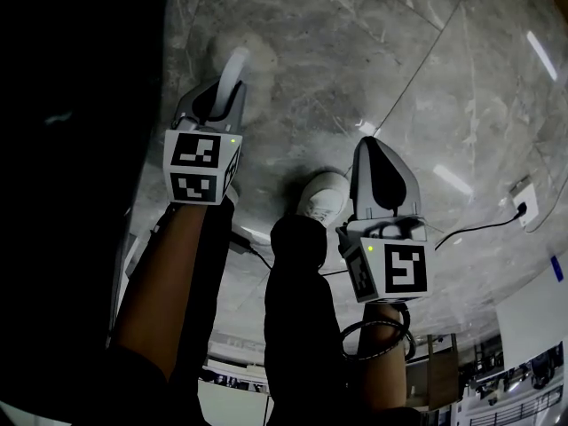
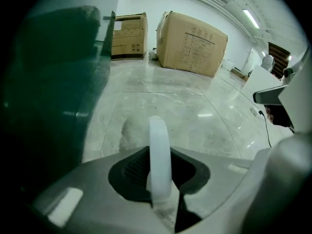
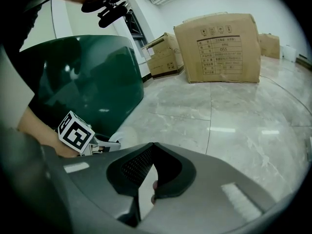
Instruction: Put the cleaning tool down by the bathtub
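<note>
My left gripper [image 1: 224, 96] is shut on a white, curved cleaning tool handle [image 1: 236, 67], which sticks up past the jaws. In the left gripper view that white handle [image 2: 159, 145] stands upright between the jaws of the left gripper [image 2: 159, 182]; the rest of the tool is hidden. The dark green bathtub [image 2: 58, 82] rises close on the left, and the right gripper view shows its rounded wall [image 3: 92, 82]. My right gripper [image 1: 373, 149] hangs to the right over the floor, its jaws together with nothing held [image 3: 146, 179].
Grey marble floor [image 1: 355, 51] lies under both grippers. Large cardboard boxes [image 2: 191, 43] [image 3: 219, 48] stand at the far wall. A black cable runs to a floor socket [image 1: 524, 204] at right. A person's white shoe [image 1: 321, 198] is between the grippers.
</note>
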Demonstrator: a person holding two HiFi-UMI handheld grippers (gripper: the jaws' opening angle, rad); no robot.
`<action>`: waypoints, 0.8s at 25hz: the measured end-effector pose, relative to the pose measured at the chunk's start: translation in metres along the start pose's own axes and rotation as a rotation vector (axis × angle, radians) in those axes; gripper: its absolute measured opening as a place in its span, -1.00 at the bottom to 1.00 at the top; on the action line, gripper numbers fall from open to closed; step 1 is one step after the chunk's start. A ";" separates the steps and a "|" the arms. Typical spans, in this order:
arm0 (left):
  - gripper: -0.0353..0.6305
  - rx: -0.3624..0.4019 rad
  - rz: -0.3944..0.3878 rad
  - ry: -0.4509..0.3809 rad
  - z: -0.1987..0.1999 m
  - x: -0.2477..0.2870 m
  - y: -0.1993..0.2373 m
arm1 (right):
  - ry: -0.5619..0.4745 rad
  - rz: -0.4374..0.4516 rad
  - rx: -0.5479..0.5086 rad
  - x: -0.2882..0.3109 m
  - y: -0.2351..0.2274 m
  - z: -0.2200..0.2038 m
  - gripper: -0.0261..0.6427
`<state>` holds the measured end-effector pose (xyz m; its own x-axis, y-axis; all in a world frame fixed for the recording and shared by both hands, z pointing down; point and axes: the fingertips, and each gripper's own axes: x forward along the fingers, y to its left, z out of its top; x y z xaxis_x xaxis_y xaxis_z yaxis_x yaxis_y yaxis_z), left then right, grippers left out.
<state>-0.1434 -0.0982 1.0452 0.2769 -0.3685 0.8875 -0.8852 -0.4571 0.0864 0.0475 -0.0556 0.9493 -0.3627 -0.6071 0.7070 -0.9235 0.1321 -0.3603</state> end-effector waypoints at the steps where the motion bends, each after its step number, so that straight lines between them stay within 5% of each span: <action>1: -0.65 0.005 0.001 0.000 0.001 0.002 0.000 | 0.005 -0.002 0.001 0.001 -0.001 -0.002 -0.85; 20: -0.65 0.049 -0.010 -0.005 0.006 0.014 -0.002 | 0.010 -0.021 0.002 0.004 -0.011 0.002 -0.85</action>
<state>-0.1357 -0.1072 1.0551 0.2871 -0.3678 0.8845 -0.8632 -0.4997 0.0724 0.0569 -0.0611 0.9550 -0.3442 -0.6015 0.7209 -0.9307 0.1173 -0.3464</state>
